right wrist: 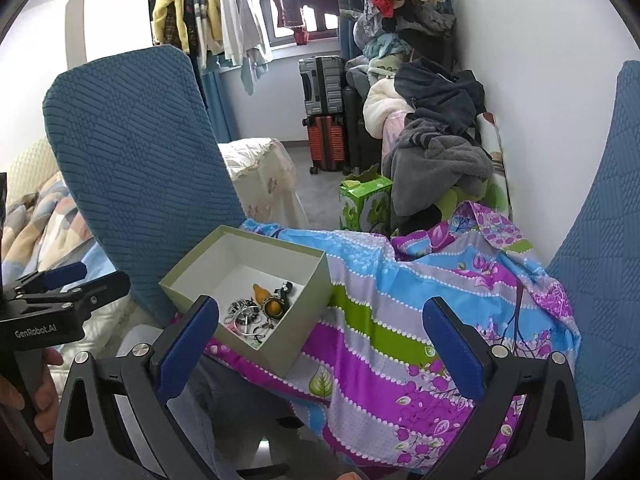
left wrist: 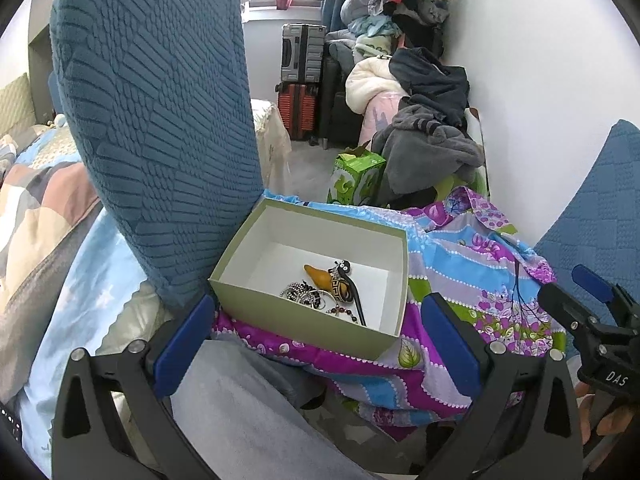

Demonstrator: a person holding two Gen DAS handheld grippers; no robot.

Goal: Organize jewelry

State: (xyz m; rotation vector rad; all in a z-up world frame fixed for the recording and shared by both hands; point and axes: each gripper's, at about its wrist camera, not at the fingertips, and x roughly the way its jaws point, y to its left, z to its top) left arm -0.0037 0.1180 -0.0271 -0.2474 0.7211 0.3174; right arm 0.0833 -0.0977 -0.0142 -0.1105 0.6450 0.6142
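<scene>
Left wrist view: my left gripper (left wrist: pixel 316 332) gapes empty; pale green open cardboard box (left wrist: pixel 280 304) of tangled jewelry (left wrist: pixel 328 292) dead ahead.
Right gripper (right wrist: pixel 320 336): spread too; box lies far-left.
Nearer: left.

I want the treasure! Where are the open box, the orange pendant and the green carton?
Open grey-green cardboard box (left wrist: pixel 296 316), left wrist view, front wall.
Orange drop-shaped pendant (left wrist: pixel 318 275), left wrist view, its middle.
Green printed carton (right wrist: pixel 362 202), right wrist view, front face.

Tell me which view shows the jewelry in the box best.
The left wrist view: the jewelry lies near centre, unobstructed, inside the box. In the right wrist view the pile appears smaller, beside that gripper's left finger.
</scene>
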